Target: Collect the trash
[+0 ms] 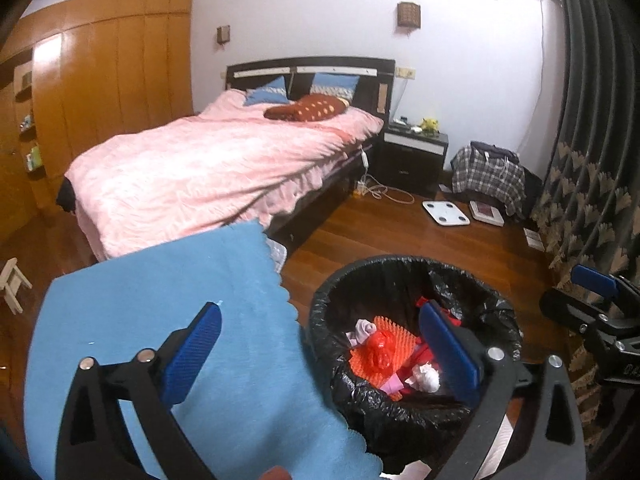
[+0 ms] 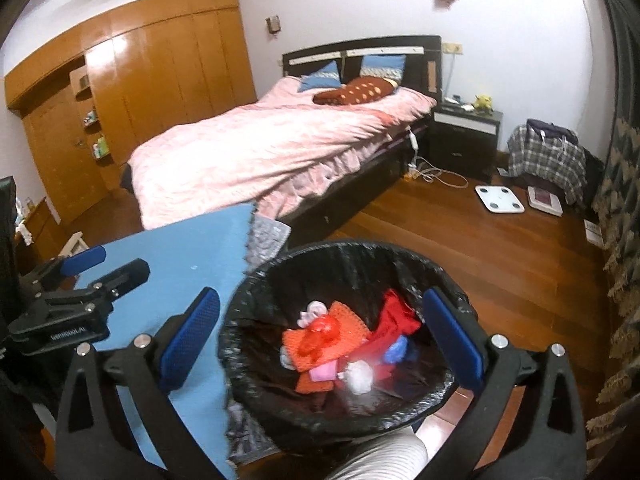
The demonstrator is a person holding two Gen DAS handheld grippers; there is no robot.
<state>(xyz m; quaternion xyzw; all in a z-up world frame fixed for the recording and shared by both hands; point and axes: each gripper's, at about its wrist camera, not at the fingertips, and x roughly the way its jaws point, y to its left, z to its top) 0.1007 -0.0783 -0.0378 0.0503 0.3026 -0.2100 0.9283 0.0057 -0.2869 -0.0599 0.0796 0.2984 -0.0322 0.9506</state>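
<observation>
A round bin with a black liner [image 1: 404,408] [image 2: 256,376] stands on the wood floor beside a blue cloth-covered surface [image 1: 160,320] [image 2: 188,248]. Inside lie an orange spiky mat [image 1: 384,340] [image 2: 344,320], a red plastic bag [image 1: 380,354] [image 2: 320,334], white crumpled paper [image 1: 426,378] [image 2: 360,376] and red and pink scraps. My left gripper [image 1: 320,344] is open and empty, straddling the bin's left rim. My right gripper [image 2: 320,336] is open and empty above the bin. The right gripper also shows at the left wrist view's right edge [image 1: 596,304]; the left gripper shows at the right wrist view's left [image 2: 80,280].
A bed with a pink cover [image 1: 208,168] [image 2: 272,148] stands behind. A dark nightstand [image 1: 412,156], a plaid bag [image 1: 488,172], two floor scales [image 1: 446,213] and cables lie on the wood floor. A patterned curtain [image 1: 592,160] hangs at right. Wooden wardrobes [image 2: 140,92] line the left wall.
</observation>
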